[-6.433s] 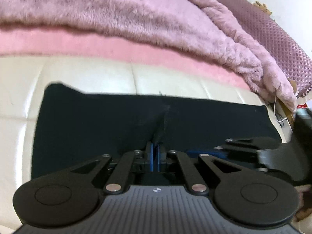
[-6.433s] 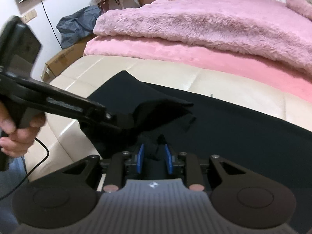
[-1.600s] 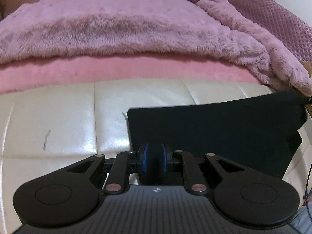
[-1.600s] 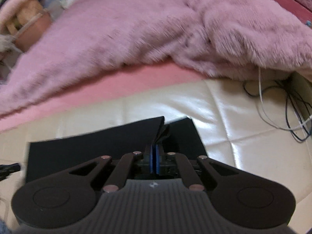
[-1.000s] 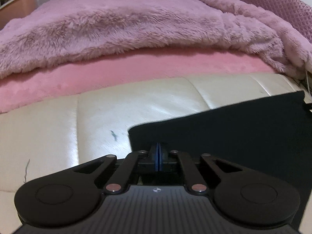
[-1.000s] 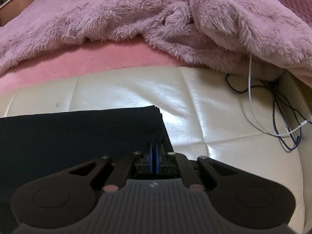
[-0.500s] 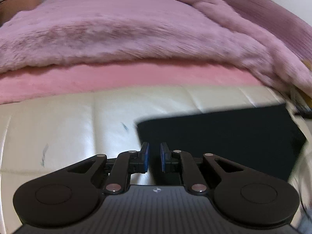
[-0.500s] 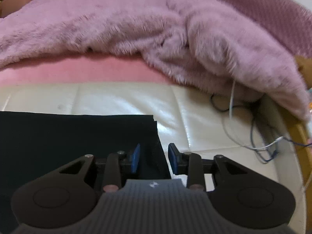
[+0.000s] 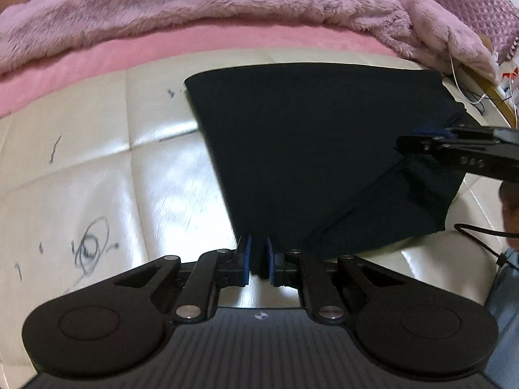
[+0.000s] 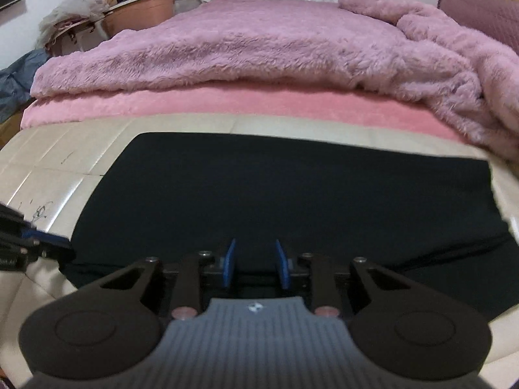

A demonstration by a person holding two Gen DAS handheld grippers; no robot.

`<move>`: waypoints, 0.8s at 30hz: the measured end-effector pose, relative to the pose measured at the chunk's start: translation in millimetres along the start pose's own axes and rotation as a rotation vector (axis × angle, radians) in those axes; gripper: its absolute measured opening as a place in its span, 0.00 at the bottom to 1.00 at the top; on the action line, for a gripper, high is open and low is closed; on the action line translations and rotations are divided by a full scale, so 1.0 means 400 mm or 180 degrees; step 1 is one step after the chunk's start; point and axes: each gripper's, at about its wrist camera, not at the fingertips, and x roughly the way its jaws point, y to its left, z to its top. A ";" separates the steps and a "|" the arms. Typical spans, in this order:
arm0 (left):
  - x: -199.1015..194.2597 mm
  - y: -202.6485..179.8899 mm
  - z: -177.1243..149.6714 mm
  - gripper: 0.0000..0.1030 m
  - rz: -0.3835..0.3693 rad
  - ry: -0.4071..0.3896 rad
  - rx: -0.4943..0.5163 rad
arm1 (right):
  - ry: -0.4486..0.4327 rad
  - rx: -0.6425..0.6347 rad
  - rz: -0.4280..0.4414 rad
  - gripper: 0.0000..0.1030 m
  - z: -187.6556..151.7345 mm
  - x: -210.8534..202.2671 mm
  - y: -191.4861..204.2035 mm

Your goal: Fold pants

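The black pants (image 9: 308, 149) lie folded on the cream leather bench, also seen in the right wrist view (image 10: 292, 194). My left gripper (image 9: 258, 261) is open at the pants' near left corner, with cloth between its blue pads. My right gripper (image 10: 254, 264) is open over the near edge of the pants. It shows at the right of the left wrist view (image 9: 454, 142), above the pants' right side. The left gripper's tip shows at the left edge of the right wrist view (image 10: 29, 243).
The cream bench (image 9: 97, 162) has pen marks on its left part. A pink fluffy blanket (image 10: 259, 48) and pink sheet (image 10: 227, 103) lie behind it. Cables (image 9: 476, 97) hang at the far right. Bins and clutter (image 10: 129, 9) stand beyond the bed.
Both grippers have pulled back toward the near edge of the pants. The right gripper has opened wider. The left gripper now has the pants' near corner between its pads.
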 end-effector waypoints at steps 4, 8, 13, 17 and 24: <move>-0.013 0.008 -0.032 0.12 -0.0056 0.0059 -0.0064 | 0.0069 -0.0013 -0.0085 0.21 -0.022 0.030 0.017; -0.047 0.040 -0.027 0.12 -0.0282 -0.0040 -0.0347 | 0.0075 -0.0115 -0.0130 0.21 -0.032 0.043 0.026; -0.070 0.093 0.025 0.44 -0.0331 -0.0301 -0.0700 | 0.0154 -0.0176 -0.0141 0.21 -0.045 0.037 0.024; -0.029 0.144 0.060 0.52 -0.0433 -0.0386 -0.1182 | 0.0168 -0.0157 -0.0128 0.22 -0.050 0.036 0.022; 0.066 0.217 0.056 0.53 -0.0878 -0.0415 -0.1892 | 0.0249 -0.0133 -0.0088 0.22 -0.042 0.039 0.018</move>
